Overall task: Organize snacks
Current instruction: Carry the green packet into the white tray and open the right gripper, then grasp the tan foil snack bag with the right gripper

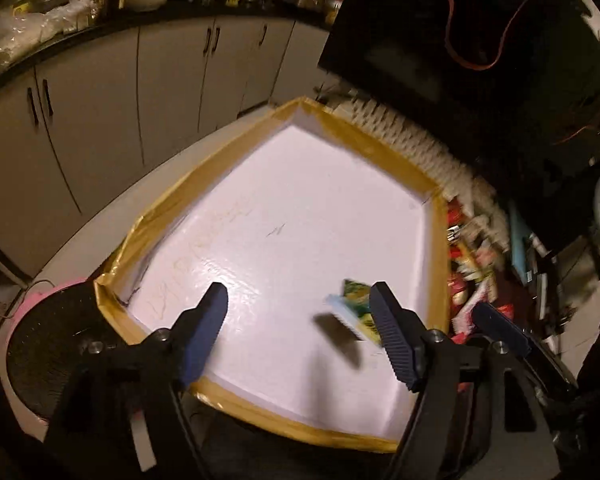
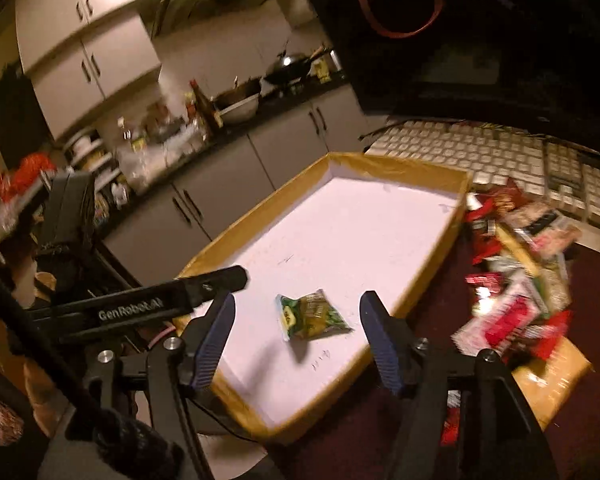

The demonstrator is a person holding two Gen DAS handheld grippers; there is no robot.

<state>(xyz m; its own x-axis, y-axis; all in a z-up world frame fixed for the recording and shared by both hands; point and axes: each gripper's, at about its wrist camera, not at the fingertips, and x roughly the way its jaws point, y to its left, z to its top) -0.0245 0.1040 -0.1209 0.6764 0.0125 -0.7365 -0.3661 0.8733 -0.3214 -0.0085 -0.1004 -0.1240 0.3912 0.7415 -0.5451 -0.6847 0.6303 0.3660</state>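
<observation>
A white tray with a tan taped rim (image 1: 204, 168) (image 2: 420, 280) lies on the table. A green snack packet (image 2: 312, 314) is over the tray floor near its right rim, with a shadow under it; it looks airborne and blurred in the left wrist view (image 1: 354, 308). My left gripper (image 1: 300, 320) is open above the tray's near end, the packet close to its right finger. My right gripper (image 2: 298, 328) is open and empty, the packet between and beyond its fingers. A pile of red, white and yellow snack packets (image 2: 516, 276) (image 1: 472, 264) lies right of the tray.
A white keyboard (image 2: 480, 152) (image 1: 420, 144) sits behind the tray and pile. A dark monitor (image 1: 460, 40) stands beyond it. A black and pink round object (image 1: 48, 340) sits left of the tray. A tan box (image 2: 552, 380) lies under the pile. Kitchen cabinets (image 1: 100, 100) lie behind.
</observation>
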